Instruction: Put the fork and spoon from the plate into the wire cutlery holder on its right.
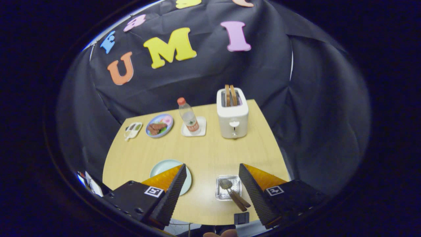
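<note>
- Gripper (210, 184) fingers spread wide, nothing between them; it hovers above the table (210, 148).
- Spoon (227, 185) and a second handle, likely the fork (241, 200), stand in the wire cutlery holder (221, 195), between the fingers.
- Plate (162, 166) beside the left finger looks bare.
- Judgement: both pieces look placed; retreat straight up, jaws kept wide, avoiding the protruding handles.

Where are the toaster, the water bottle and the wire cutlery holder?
toaster (232, 122): gripper view, front face.
water bottle (188, 117): gripper view, clear body.
wire cutlery holder (221, 193): gripper view, left rim, between the open tongs (212, 169).
</note>
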Demonstrator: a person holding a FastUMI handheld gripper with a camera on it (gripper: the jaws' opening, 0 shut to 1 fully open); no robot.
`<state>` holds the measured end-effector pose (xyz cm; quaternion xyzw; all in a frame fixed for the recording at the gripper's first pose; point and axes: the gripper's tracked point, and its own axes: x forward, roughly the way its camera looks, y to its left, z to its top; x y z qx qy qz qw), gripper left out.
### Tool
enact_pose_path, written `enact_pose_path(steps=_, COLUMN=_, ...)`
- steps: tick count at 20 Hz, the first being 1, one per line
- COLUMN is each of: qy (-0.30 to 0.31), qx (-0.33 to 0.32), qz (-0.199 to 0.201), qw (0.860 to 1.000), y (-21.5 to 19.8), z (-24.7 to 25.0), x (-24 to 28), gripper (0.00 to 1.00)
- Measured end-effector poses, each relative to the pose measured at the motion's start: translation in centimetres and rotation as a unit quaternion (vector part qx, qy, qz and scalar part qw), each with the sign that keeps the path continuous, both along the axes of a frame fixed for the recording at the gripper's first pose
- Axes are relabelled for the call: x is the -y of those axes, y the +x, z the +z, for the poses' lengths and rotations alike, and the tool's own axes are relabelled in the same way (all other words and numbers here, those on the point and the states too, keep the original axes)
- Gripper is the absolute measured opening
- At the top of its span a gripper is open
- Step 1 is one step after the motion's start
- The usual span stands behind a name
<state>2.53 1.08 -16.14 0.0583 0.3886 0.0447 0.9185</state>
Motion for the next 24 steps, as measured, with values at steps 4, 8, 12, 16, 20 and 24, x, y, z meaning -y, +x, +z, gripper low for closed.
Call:
enact_pose_path(steps=4, qy=-0.013, qx=0.135, qz=-0.011, qw=0.991, y=0.2, z=7.6, x=-0.1, gripper=0.97)
enact_pose_path(steps=8, qy=-0.017, qx=0.212, qz=-0.024, qw=0.977, y=-1.3, z=11.8, x=-0.7, gripper=0.96)
enact_pose_path(steps=12, qy=-0.034, qx=0.270, qz=-0.037, qw=0.962, y=-3.0, z=14.1, x=-0.2, gripper=0.96)
enact_pose_path(steps=16, qy=-0.022, qx=0.286, qz=-0.055, qw=0.957, y=-5.0, z=13.8, x=-0.3, gripper=0.96)
enact_pose_path(steps=20, qy=-0.024, qx=0.284, qz=-0.053, qw=0.957, y=-5.4, z=13.1, x=-0.3, gripper=0.96)
enact_pose_path(steps=24, qy=-0.025, qx=0.283, qz=-0.053, qw=0.957, y=-5.2, z=13.2, x=-0.4, gripper=0.96)
